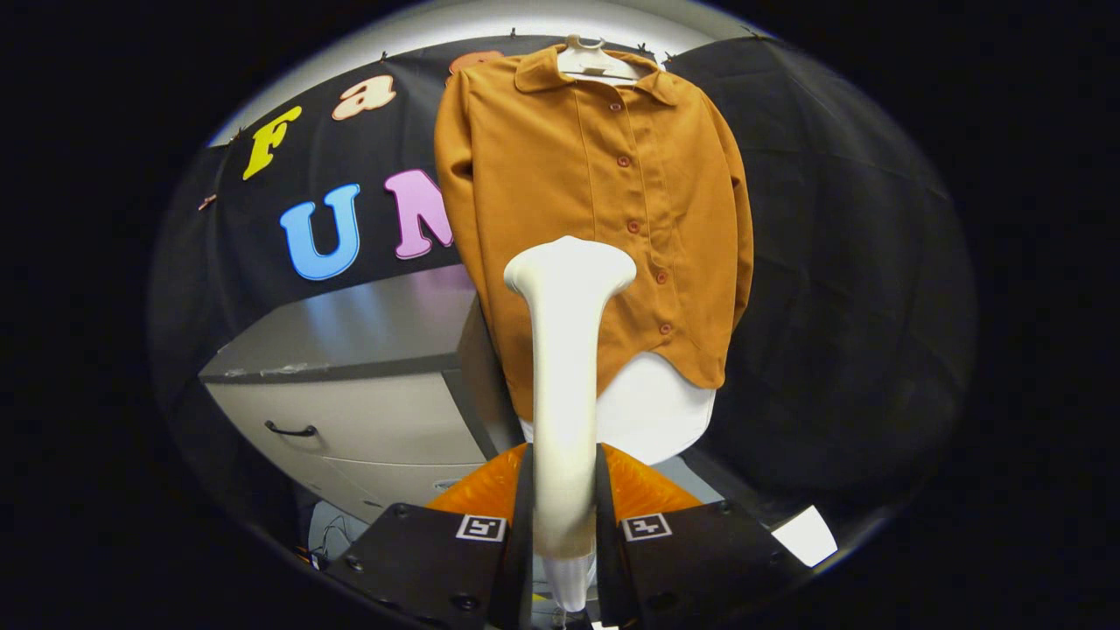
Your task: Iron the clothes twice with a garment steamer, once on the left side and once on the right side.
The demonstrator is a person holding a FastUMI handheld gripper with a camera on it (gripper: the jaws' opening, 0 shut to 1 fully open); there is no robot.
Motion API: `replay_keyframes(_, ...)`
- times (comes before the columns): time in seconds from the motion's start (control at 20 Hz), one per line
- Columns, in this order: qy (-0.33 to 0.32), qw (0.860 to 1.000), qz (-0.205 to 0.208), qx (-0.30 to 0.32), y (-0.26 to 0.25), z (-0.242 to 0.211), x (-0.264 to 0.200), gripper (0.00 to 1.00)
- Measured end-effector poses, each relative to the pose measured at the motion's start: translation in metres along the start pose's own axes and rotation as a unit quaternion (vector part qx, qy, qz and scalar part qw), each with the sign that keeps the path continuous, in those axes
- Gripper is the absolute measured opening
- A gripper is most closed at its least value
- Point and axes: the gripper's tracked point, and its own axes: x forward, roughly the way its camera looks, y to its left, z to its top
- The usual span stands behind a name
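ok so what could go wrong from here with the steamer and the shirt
The gripper is shut on the steamer low on its smooth handle, so the wide head could twist or slip in the fingers during a pass. The shirt hangs loosely on a hanger, so pressing may just swing it rather than smooth it. The head could also snag on the button row near the shirt's middle.

A white hanger [597,59] at the top of the booth's black wall carries the orange shirt [577,219], which hangs buttoned and flat against the cloth. Below and beside the shirt stands a grey drawer cabinet [350,385] with a dark handle [290,430]; its top seems bare, though glare blurs it.
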Motion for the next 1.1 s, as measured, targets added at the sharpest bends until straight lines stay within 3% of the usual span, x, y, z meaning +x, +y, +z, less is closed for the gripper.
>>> replay_keyframes(0.3, -0.103, 0.995, 0.006, -0.001, 0.005, 0.093, -0.033, 0.33)
replay_keyframes(0.65, -0.210, 0.978, 0.013, 0.005, 0.000, 0.200, -0.074, 0.33)
replay_keyframes(1.1, -0.279, 0.960, -0.016, 0.007, -0.055, 0.281, -0.078, 0.33)
